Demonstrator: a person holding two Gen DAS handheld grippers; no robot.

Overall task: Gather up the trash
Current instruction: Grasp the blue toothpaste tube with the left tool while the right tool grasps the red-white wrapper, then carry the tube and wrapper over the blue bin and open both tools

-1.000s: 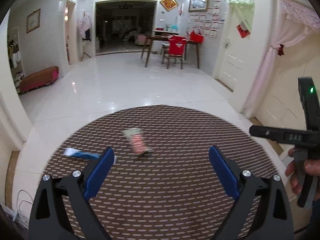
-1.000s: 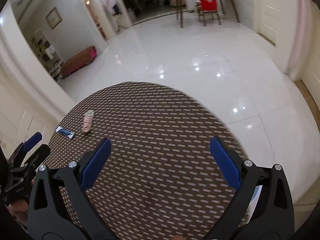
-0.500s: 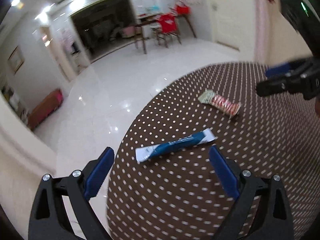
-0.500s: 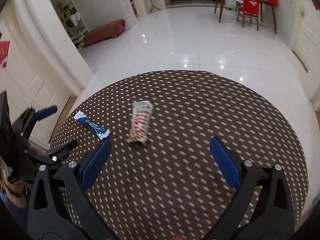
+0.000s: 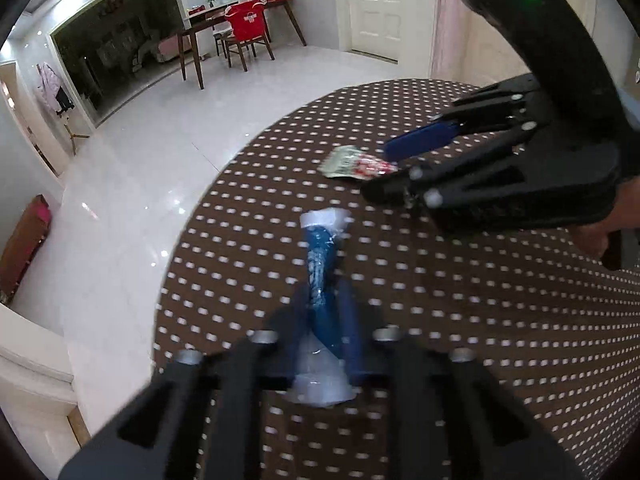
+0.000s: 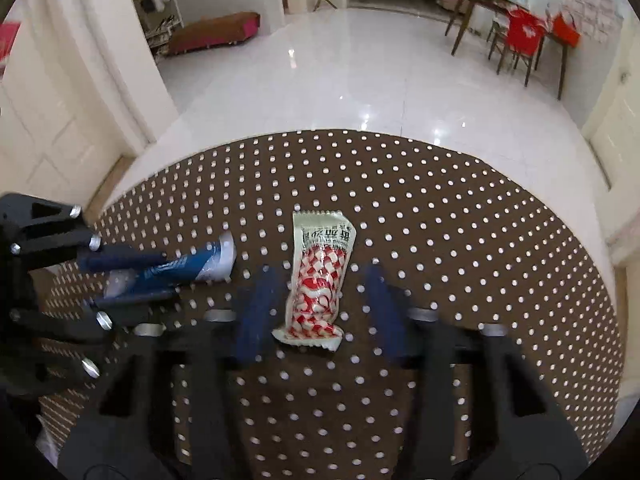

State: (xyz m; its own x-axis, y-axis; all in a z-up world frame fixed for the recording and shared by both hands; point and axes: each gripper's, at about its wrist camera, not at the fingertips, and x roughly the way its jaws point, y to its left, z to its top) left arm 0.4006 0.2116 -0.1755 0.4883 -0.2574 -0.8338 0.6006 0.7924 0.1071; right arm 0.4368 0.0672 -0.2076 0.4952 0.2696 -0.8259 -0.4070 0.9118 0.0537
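Note:
A blue and white wrapper (image 5: 320,256) lies on the round brown dotted table (image 5: 460,320). My left gripper (image 5: 324,312) is shut on it, pads pressing its middle. In the right wrist view the same left gripper (image 6: 132,280) pinches the blue wrapper (image 6: 212,264) at the left. A red-and-white checked snack wrapper (image 6: 320,280) lies flat between the fingers of my right gripper (image 6: 320,312). Its jaws are closing, and a small gap still shows on each side of the wrapper. The left wrist view shows the right gripper (image 5: 376,171) over that wrapper (image 5: 352,164).
The table (image 6: 460,240) stands on a glossy white tiled floor (image 6: 360,72). Far back are a wooden dining table with a red-covered chair (image 5: 246,28) and a low red bench (image 6: 216,34). A person's hand (image 5: 600,236) grips the right tool.
Both grippers dropped toward the table and rolled. The left jaws went from wide open to shut on the blue wrapper. The right jaws narrowed around the red-and-white wrapper.

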